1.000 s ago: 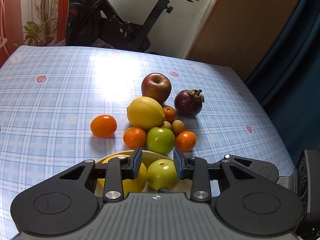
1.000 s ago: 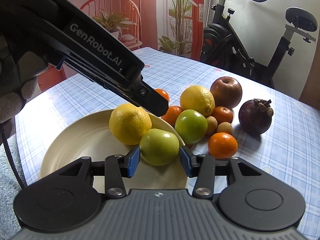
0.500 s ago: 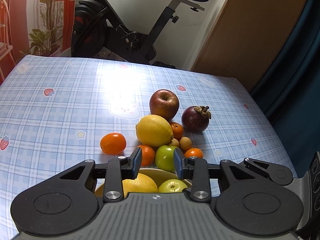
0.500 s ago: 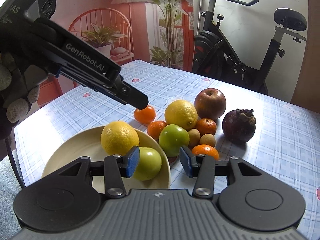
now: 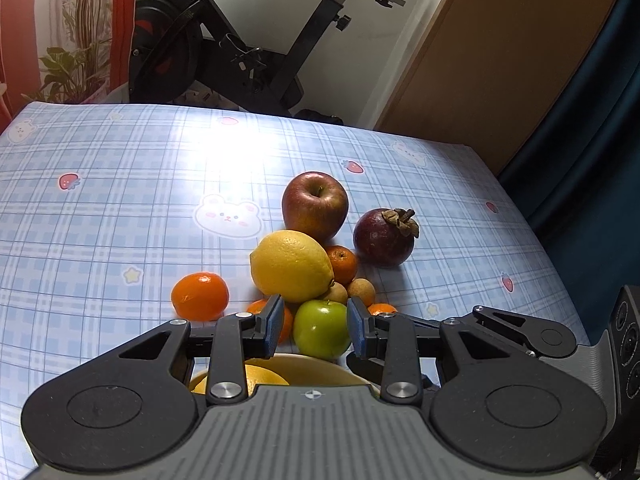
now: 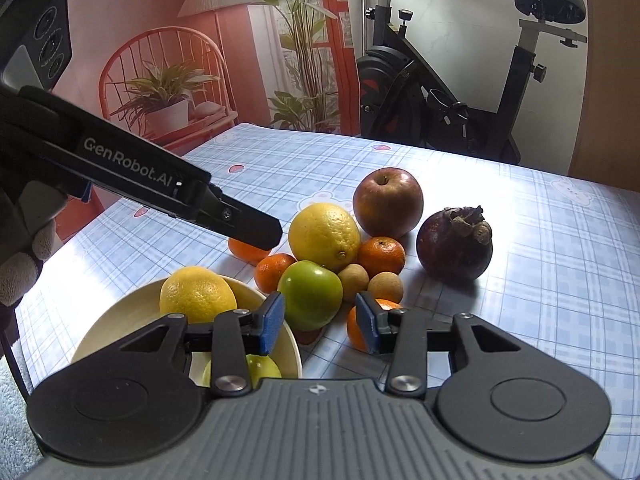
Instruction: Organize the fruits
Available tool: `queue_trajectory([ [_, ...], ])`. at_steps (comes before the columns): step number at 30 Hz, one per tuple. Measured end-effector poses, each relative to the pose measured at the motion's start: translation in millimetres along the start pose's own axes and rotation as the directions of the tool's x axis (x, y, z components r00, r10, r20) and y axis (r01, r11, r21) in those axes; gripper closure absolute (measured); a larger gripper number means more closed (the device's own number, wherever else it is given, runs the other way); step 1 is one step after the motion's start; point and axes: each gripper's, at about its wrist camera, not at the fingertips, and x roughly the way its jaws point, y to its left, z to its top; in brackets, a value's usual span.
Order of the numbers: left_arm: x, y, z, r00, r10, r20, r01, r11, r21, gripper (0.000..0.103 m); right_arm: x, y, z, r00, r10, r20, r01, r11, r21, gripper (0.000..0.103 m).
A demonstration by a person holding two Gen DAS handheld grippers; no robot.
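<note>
Blue plaid tablecloth [image 6: 560, 264] with little bears and strawberries, exercise bike [image 6: 460, 92] parked behind it. Going left to right: a gloved hand [image 6: 20, 248] holds the left gripper [image 5: 314, 326], jaws narrow with nothing between them, hovering over the cream plate [image 6: 120, 320]. That plate's got a lemon [image 6: 196, 294] and a green apple [image 6: 260, 366] in it. Just right of the plate sits the fruit pile: tangerines [image 6: 380, 255], another green apple [image 6: 310, 294], a second lemon [image 6: 324, 236], two longans [image 6: 385, 287], a red apple [image 6: 387, 202], then a mangosteen [image 6: 454, 242] slightly apart. The right gripper [image 6: 320, 326] has just been closing a bit, still gapped, gripping nothing.
</note>
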Motion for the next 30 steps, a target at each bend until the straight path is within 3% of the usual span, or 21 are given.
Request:
queue_trajectory([
  [30, 38, 10, 9, 0.995, -0.056, -0.083, 0.054, 0.998, -0.022, 0.067, 34, -3, 16, 0.996, 0.012, -0.093, -0.008, 0.999, 0.045, 0.059],
])
